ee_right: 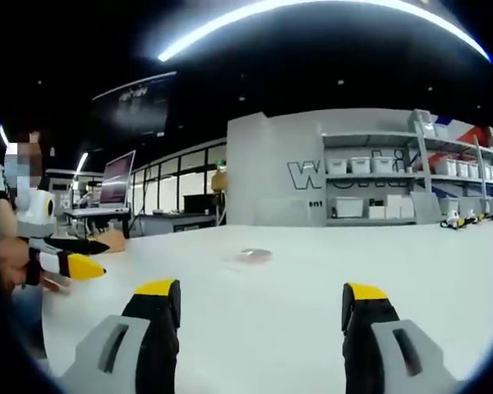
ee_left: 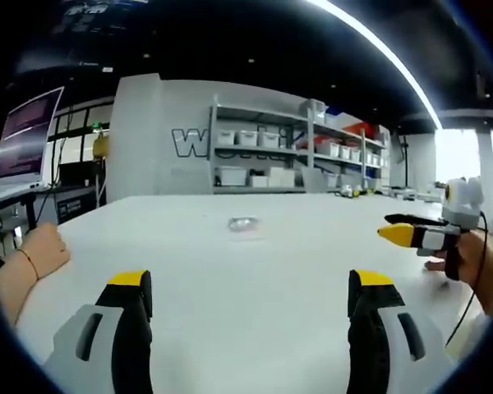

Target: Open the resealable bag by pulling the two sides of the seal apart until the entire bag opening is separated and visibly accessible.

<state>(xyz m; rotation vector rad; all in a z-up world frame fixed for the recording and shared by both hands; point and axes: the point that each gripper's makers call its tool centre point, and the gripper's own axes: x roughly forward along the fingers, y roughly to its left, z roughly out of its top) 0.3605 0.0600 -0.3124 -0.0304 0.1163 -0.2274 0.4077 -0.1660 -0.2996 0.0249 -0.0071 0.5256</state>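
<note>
A small clear resealable bag (ee_left: pixel 243 223) lies flat on the white table (ee_left: pixel 230 312), well ahead of my left gripper (ee_left: pixel 251 283). That gripper is open, its yellow-tipped jaws wide apart with nothing between them. My right gripper (ee_left: pixel 411 232) comes in from the right, held above the table. In the right gripper view the bag (ee_right: pixel 253 255) lies ahead near the middle. There my right gripper (ee_right: pixel 260 291) is open and holds nothing. The left gripper (ee_right: pixel 72 264) shows at the left edge.
A person's hand (ee_left: pixel 41 250) rests on the table's left side. Shelves with white bins (ee_left: pixel 263 156) stand against the back wall. A monitor (ee_left: pixel 29 135) sits on a desk at the far left. Small items (ee_right: pixel 460 220) lie at the table's far right.
</note>
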